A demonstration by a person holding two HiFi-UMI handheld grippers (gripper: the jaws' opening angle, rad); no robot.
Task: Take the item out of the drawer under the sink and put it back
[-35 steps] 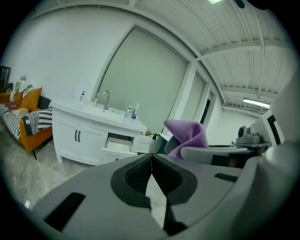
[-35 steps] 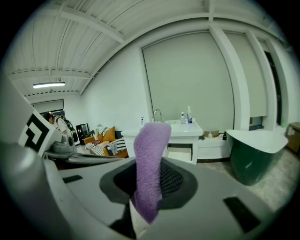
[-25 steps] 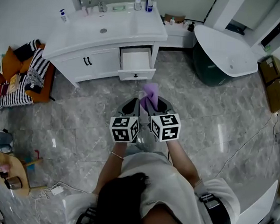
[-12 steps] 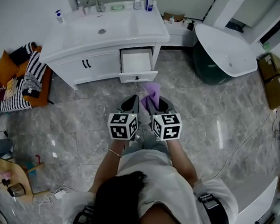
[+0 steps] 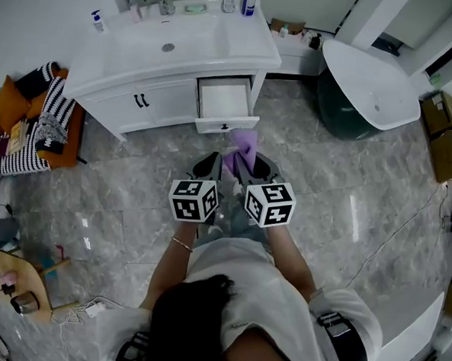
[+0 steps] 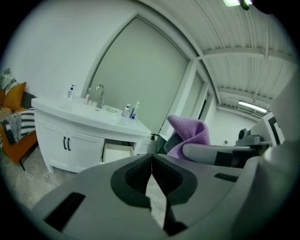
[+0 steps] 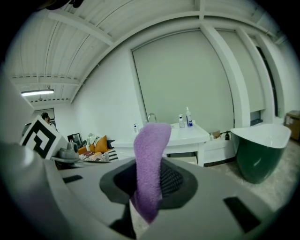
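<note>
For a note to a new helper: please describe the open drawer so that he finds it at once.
Find the white sink cabinet beside the green bathtub. The drawer sits at the cabinet's right end, under the countertop. It alone is pulled out, while the doors with black handles to its left are shut.

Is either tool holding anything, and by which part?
The right tool pinches the purple cloth by its lower part; the rest stands above the jaws. The left tool is shut, empty.

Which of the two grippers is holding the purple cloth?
The right gripper: its jaws pinch the purple cloth; the left gripper is shut on nothing.
</note>
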